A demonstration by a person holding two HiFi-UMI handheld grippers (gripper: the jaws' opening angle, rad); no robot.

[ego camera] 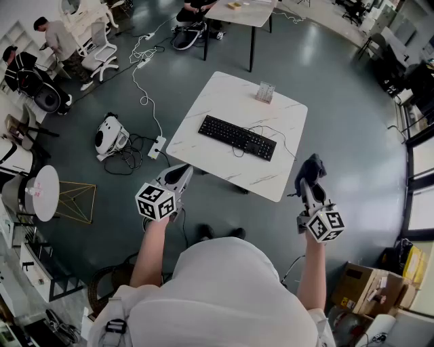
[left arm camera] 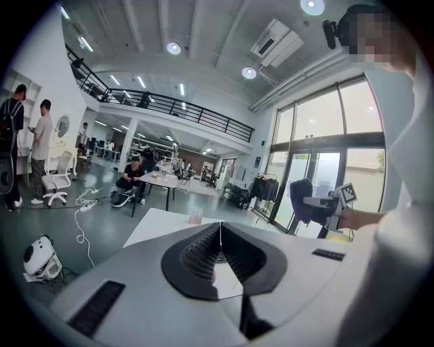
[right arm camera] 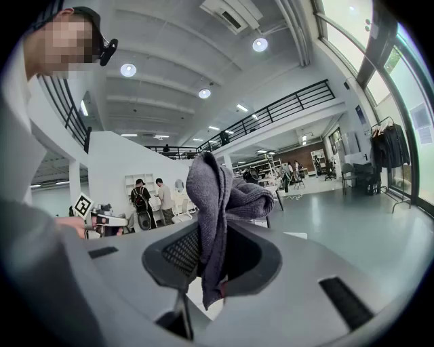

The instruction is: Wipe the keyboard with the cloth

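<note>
A black keyboard (ego camera: 237, 137) lies on the white marble-look table (ego camera: 210, 108), its cable curling beside it. My right gripper (ego camera: 308, 177) is shut on a dark grey cloth (ego camera: 312, 169), held in the air off the table's near right corner. In the right gripper view the cloth (right arm camera: 215, 217) bunches up between the jaws and hangs down. My left gripper (ego camera: 182, 171) hovers at the table's near left edge, shut with nothing in it; its jaws (left arm camera: 218, 237) meet in the left gripper view, where the table (left arm camera: 163, 223) shows ahead.
A small clear holder (ego camera: 265, 91) stands at the table's far side. On the floor to the left lie a white device (ego camera: 108, 134), a power strip (ego camera: 157, 146) and cables. A second table (ego camera: 244, 12) stands beyond. People stand far left. Cardboard boxes (ego camera: 363, 288) sit lower right.
</note>
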